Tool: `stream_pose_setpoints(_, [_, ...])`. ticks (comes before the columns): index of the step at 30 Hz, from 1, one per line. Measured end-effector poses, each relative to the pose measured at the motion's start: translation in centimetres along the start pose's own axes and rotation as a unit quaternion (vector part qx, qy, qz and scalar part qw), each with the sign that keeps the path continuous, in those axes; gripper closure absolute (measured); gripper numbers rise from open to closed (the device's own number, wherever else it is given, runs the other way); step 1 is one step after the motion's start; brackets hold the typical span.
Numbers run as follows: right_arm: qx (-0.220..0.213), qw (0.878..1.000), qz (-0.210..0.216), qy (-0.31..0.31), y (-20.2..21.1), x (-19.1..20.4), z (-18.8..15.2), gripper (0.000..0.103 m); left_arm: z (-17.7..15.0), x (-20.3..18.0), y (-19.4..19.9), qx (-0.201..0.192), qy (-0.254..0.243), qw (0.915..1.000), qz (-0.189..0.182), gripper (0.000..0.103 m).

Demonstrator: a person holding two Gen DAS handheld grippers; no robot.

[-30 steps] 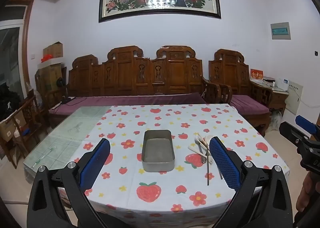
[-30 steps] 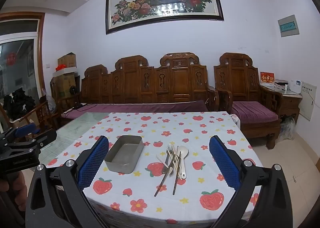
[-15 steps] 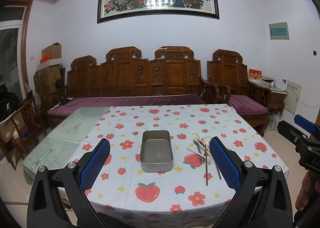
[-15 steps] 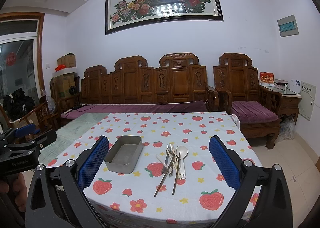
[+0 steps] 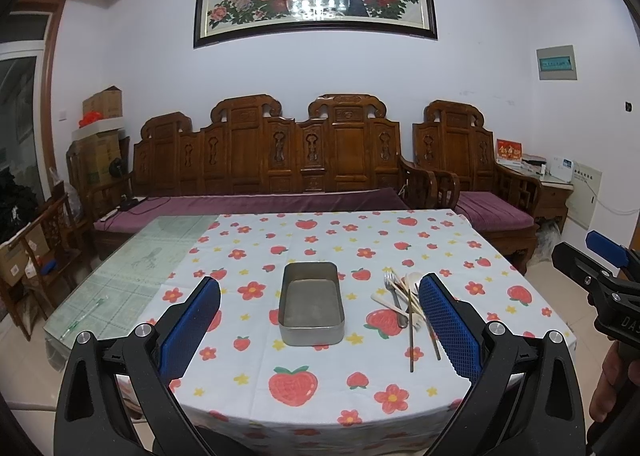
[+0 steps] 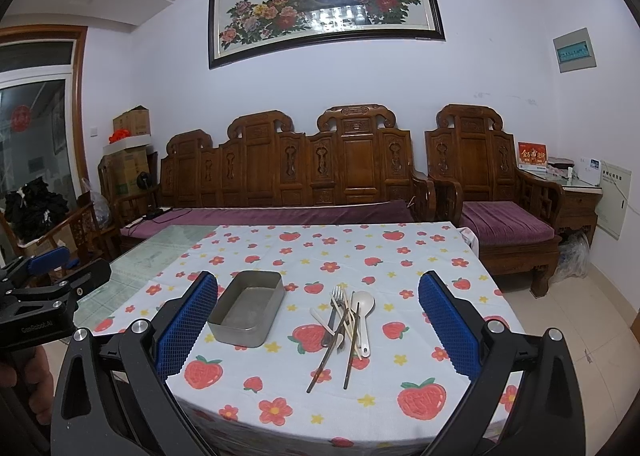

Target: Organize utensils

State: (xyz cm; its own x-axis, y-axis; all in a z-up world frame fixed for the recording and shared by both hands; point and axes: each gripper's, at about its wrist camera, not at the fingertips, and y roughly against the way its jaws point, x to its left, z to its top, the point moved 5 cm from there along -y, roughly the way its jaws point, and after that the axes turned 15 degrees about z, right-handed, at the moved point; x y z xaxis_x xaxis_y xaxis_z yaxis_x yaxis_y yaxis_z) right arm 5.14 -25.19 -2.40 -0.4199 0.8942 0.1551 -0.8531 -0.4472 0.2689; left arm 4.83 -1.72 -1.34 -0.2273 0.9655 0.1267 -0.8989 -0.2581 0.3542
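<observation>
An empty grey metal tin [image 5: 312, 302] [image 6: 248, 314] sits on the strawberry-print tablecloth [image 5: 320, 240] [image 6: 400, 256]. To its right lies a loose pile of utensils [image 5: 404, 306] [image 6: 346, 320]: a metal fork, a white spoon, a small white spoon and brown chopsticks. My left gripper [image 5: 318, 326] hovers open near the table's front edge, its blue pads either side of the tin. Farther right, my right gripper [image 6: 318, 326] is open too, framing the tin and the pile. Neither holds anything.
A carved wooden sofa [image 5: 280, 160] with purple cushions stands behind the table, an armchair [image 6: 492, 184] to the right. The table's left part is bare glass [image 5: 132, 276]. Each gripper shows at the edge of the other's view, held by a hand [image 5: 608, 388].
Both views have shifted only slightly; the left gripper drifted a little, so the tin and utensils sit marginally more to the left. Both grippers stay open.
</observation>
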Motion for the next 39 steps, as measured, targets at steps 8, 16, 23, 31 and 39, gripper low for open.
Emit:
stream_pose_setpoints(8, [0.0, 1.0, 0.0, -0.001, 0.01, -0.02, 0.0, 0.002, 0.06, -0.13, 0.04, 0.0, 0.001, 1.0, 0.0, 0.007])
stream_pose_setpoints(16, [0.0, 1.0, 0.0, 0.0, 0.02, -0.01, -0.01, 0.002, -0.05, 0.14, 0.02, -0.001, 0.0, 1.0, 0.0, 0.007])
stream_pose_setpoints(23, [-0.001, 1.0, 0.0, -0.001, 0.05, -0.02, 0.01, 0.002, -0.07, 0.18, 0.03, -0.002, 0.0, 1.0, 0.0, 0.007])
stream_pose_setpoints(31, [-0.001, 1.0, 0.001, -0.001, 0.07, -0.01, 0.02, 0.002, -0.03, 0.01, 0.08, -0.002, 0.0, 1.0, 0.0, 0.007])
stream_pose_setpoints(39, [-0.001, 1.0, 0.0, -0.001, 0.09, -0.03, 0.04, 0.002, -0.07, 0.13, 0.07, -0.002, 0.0, 1.0, 0.0, 0.007])
